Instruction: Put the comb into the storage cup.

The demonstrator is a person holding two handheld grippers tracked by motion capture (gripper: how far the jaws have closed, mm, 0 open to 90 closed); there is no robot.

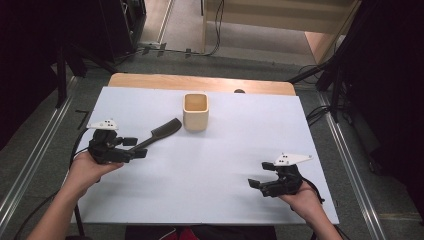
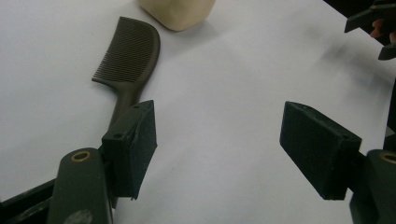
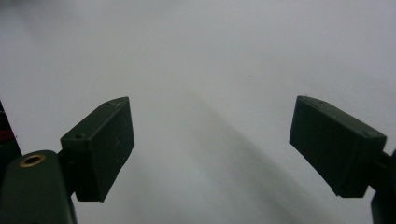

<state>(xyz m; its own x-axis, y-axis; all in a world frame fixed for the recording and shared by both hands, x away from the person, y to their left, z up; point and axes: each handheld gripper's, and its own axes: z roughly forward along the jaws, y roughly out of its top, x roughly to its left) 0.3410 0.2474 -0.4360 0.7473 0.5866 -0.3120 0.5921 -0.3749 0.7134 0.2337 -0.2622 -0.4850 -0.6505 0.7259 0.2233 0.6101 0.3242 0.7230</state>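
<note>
Left claw [image 1: 134, 148]: we see its jaws spread wide and empty, one jaw over the comb's handle end.
Right claw [image 1: 263, 175]: jaws apart, nothing between them, low over bare white worktop [image 1: 225, 165].
Comb [image 1: 162, 133]: we find it lying flat on the worktop, dark, teeth end near the cup.
Cup [image 1: 195, 112]: beige, upright, just beyond the comb.

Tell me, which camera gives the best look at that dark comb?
The left gripper view: the comb lies close up, teeth and curved back sharp, its handle running behind one of the left gripper's open fingers. The high view shows the whole comb small, beside the beige cup. The right gripper view faces bare white tabletop.
</note>
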